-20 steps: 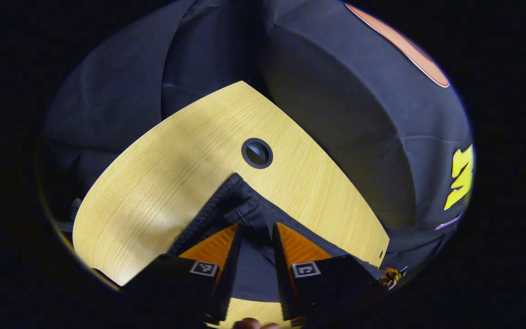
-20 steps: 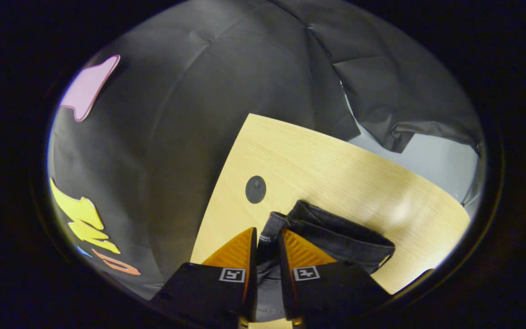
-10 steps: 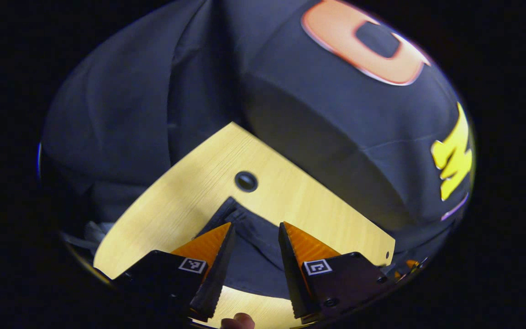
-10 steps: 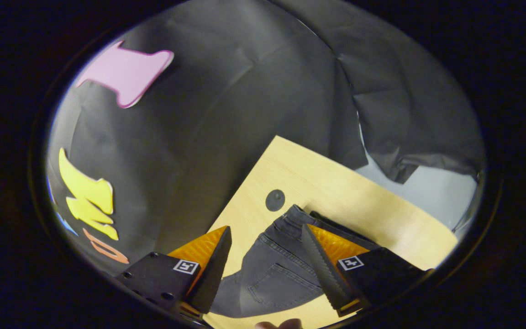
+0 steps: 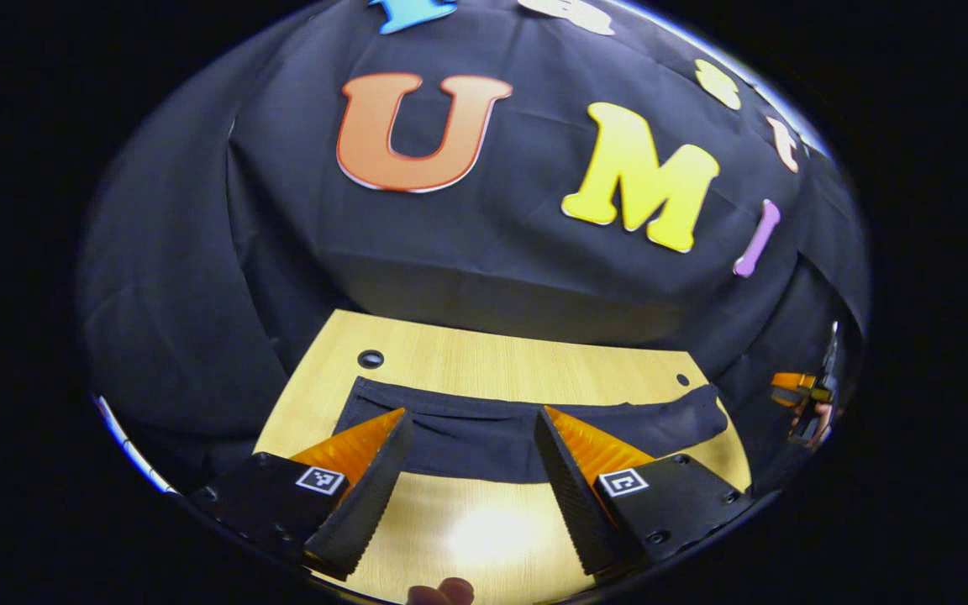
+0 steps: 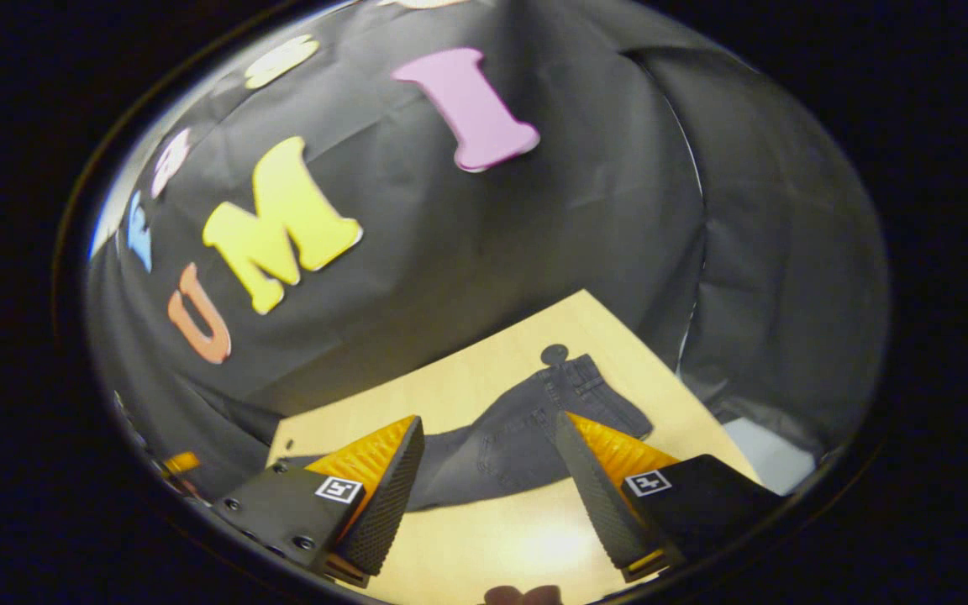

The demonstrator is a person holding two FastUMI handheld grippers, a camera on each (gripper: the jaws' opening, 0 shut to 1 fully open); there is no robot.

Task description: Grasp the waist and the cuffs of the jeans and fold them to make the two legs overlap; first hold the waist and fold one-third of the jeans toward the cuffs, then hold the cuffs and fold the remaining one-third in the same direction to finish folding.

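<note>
Both my hand-held grippers — left point(image 5: 469, 454), right point(image 6: 488, 458) — gape wide, holding nothing. The jeans point(image 5: 526, 424) lie just ahead on the desk point(image 5: 492, 365), apparently halved lengthwise. Denim is soft, heavyish — I'd pinch the thick waistband point(image 6: 593, 391).

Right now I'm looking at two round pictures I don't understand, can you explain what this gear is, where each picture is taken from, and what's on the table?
These are two hand-held tongs, one in each of a person's hands, each with a camera looking along its own two fingers. In the left gripper view, the left tongs stand open above the wooden table, holding nothing. In the right gripper view, the right tongs are open and empty too. On the table lie dark jeans, stretched out in a long strip; the right gripper view shows their waist end with a back pocket near a round hole in the tabletop. A black cloth wall stands behind.
</note>
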